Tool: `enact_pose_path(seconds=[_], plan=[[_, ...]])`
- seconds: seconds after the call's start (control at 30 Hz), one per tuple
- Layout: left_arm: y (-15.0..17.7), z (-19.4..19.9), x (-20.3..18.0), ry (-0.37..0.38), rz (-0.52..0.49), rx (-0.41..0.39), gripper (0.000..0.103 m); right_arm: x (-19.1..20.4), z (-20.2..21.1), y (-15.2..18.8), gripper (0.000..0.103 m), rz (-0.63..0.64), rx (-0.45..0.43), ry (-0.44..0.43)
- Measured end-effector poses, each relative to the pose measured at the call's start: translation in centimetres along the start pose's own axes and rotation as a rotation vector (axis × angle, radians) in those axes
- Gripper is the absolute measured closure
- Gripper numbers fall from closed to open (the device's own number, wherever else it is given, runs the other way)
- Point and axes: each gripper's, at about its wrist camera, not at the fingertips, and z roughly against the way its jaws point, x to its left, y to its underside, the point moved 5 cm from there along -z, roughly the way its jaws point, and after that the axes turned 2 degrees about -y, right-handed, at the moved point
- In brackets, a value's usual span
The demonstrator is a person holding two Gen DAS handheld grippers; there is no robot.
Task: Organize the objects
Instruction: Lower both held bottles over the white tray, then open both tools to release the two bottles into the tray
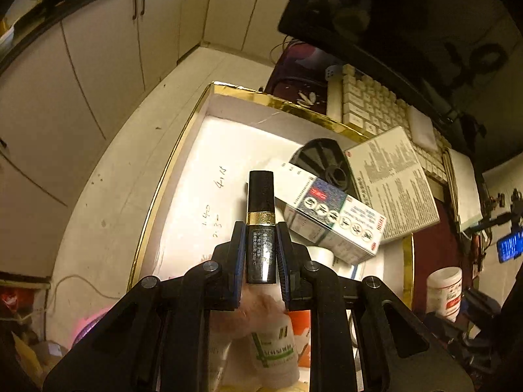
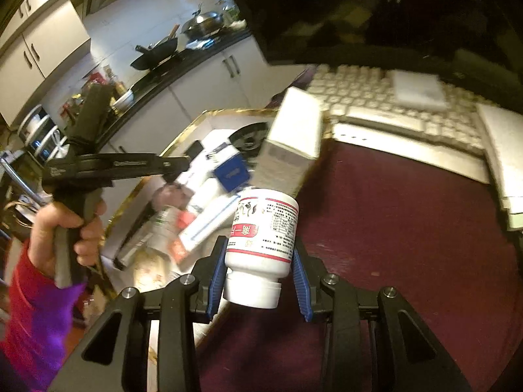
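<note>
Background only. Cream mechanical keyboard (image 2: 385,104) lies on dark red desk (image 2: 408,228), below a black monitor (image 2: 359,9). Off-white kitchen cabinets (image 1: 98,55) with dark bar handles along the wall. Black wok (image 2: 157,53) and steel lidded pot (image 2: 204,23) sit on a dark countertop (image 2: 183,65).

A lived-in home is shown, with a kitchen and a desk sharing one room. White cabinet doors (image 1: 98,52) with dark handles are seen under a dark countertop (image 2: 183,62), on which a wok (image 2: 157,54) and a lidded steel pot (image 2: 202,23) are set. A dish rack (image 2: 39,137) is seen at the countertop's left end. Close by, a white keyboard (image 2: 385,104) lies along the far edge of a maroon-covered desk (image 2: 408,228), below a dark monitor (image 2: 359,9). A gold-rimmed box (image 1: 170,163) of household packets stands at the desk's left edge.
</note>
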Motion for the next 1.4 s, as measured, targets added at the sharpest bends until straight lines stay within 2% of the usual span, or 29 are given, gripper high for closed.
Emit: enact_pose_path(seconds=[0.07,0.3,0.47,0.67,0.73,0.77,0.83,0.87,0.93,1.03,1.07,1.17,1.2,1.3,1.33,1.4], plan=[[-0.4,-0.4,0.2,-0.006,0.018,0.009,0.086,0.6,-1.0,-0.6,0.066,-0.007,0.022,-0.014],[-2.2,-1.9,1.1,-0.078,0.081,0.021,0.086,1.5,-4.8,-1.9,0.066,0.019,0.096,0.06],[-2.1,-3.1,1.3,-0.115,0.088,0.026,0.086,1.6,-6.0,-2.6,0.066,0.066,0.074,0.137],[-1.7,-2.8,0.9,-0.142,0.073,0.016,0.085,2.0,-7.1,-2.2,0.066,0.113,0.072,0.151],[-1.5,-2.1,0.8,-0.126,0.074,-0.012,0.072,2.2,-7.0,-2.0,0.064,0.118,0.055,0.13],[-1.4,-1.6,0.7,-0.117,0.077,-0.031,0.067,2.2,-6.7,-2.0,0.057,0.113,0.045,0.112],[-1.1,-0.3,0.5,-0.103,0.079,-0.063,0.053,2.2,-6.1,-2.0,0.051,0.102,0.024,0.095],[-0.9,0.3,0.3,-0.099,0.074,-0.078,0.051,2.2,-5.4,-1.9,0.044,0.098,0.007,0.08],[-0.2,1.9,-0.2,-0.092,0.057,-0.115,0.036,2.3,-4.5,-1.8,0.039,0.093,-0.02,0.071],[1.5,4.3,-1.1,-0.069,0.036,-0.172,0.024,2.4,-2.3,-0.8,0.029,0.097,-0.066,0.031],[2.3,5.1,-1.3,-0.059,0.031,-0.192,0.023,2.5,-1.3,-0.2,0.024,0.102,-0.083,0.017],[5.1,7.8,-1.9,-0.023,0.013,-0.264,0.022,2.8,0.5,1.3,0.02,0.121,-0.109,0.0],[6.0,8.6,-2.3,0.0,0.007,-0.288,0.02,2.9,1.3,1.9,0.018,0.132,-0.124,0.0],[8.5,10.3,-3.0,0.039,-0.004,-0.327,0.009,3.2,2.8,3.3,0.004,0.158,-0.158,0.014],[9.3,10.6,-3.1,0.037,-0.011,-0.332,0.007,3.4,3.1,3.5,0.0,0.162,-0.164,0.015],[10.7,11.1,-3.0,-0.022,-0.038,-0.348,0.007,3.4,3.9,4.3,0.0,0.164,-0.187,0.008]])
